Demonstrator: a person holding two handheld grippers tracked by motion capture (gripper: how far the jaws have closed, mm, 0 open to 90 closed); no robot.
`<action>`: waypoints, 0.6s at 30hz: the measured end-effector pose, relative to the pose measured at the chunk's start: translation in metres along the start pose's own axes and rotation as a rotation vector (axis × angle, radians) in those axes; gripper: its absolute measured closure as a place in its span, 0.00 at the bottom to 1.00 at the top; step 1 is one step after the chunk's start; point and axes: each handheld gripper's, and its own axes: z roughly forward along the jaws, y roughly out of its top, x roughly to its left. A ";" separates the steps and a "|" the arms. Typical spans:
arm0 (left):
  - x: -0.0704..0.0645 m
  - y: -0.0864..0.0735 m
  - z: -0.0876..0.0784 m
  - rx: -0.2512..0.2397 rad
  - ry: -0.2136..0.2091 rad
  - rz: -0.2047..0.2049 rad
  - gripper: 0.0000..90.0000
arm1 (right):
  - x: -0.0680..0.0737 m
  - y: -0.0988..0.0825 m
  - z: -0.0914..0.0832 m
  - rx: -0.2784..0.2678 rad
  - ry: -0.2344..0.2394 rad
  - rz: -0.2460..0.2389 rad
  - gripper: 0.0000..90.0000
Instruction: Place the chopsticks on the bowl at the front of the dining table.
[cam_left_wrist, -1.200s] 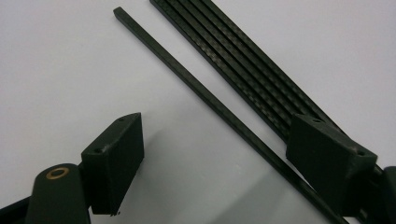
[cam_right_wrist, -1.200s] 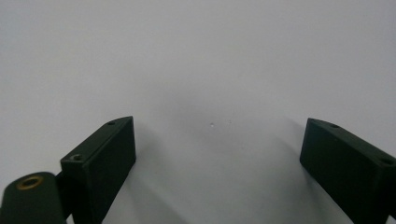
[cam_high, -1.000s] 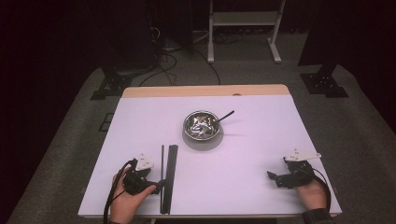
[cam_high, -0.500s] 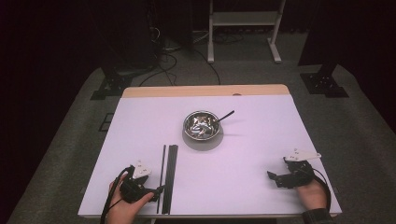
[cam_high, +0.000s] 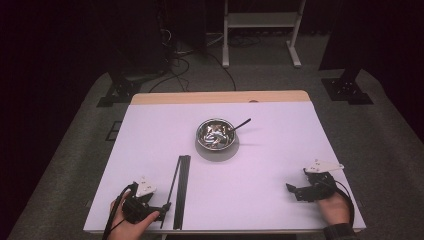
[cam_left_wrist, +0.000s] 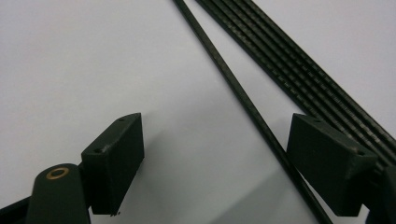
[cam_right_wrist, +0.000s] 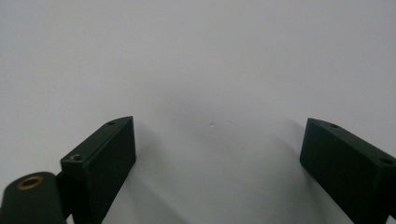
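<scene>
On the white table (cam_high: 280, 150), the left gripper (cam_high: 161, 209) sits low at the near left corner, held in the person's left hand (cam_high: 131, 226). Its jaws stand wide apart, and a single thin black rod (cam_high: 169, 192) runs between them, lying close along the inner face of the right-hand jaw in the left gripper view (cam_left_wrist: 243, 100). Whether that jaw touches the rod I cannot tell; the other jaw is well clear of it, so nothing is clamped. Just to the right of the single rod lies a bundle of black rods (cam_high: 182, 190), side by side and flat on the table, reaching from the near edge toward the middle; in the left gripper view (cam_left_wrist: 299, 74) they pass behind the right-hand jaw. The single rod slants away from the bundle at its near end and meets it at the far end.

The right gripper (cam_high: 296, 191) rests at the near right, in the person's right hand (cam_high: 334, 207), its jaws wide open over bare table with nothing between them.

A metal bowl (cam_high: 215, 134) stands near the table's middle, a dark utensil handle (cam_high: 240, 125) leaning out over its right rim.
</scene>
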 end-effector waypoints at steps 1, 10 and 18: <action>0.001 -0.001 -0.001 0.002 0.005 0.000 0.20 | 0.000 0.000 0.000 0.000 0.000 0.000 0.10; 0.010 -0.005 -0.005 0.003 0.026 -0.018 0.20 | 0.000 0.000 0.000 0.000 0.000 0.001 0.10; 0.015 -0.008 -0.007 0.006 0.035 -0.026 0.20 | 0.000 0.000 0.000 0.000 0.000 0.000 0.10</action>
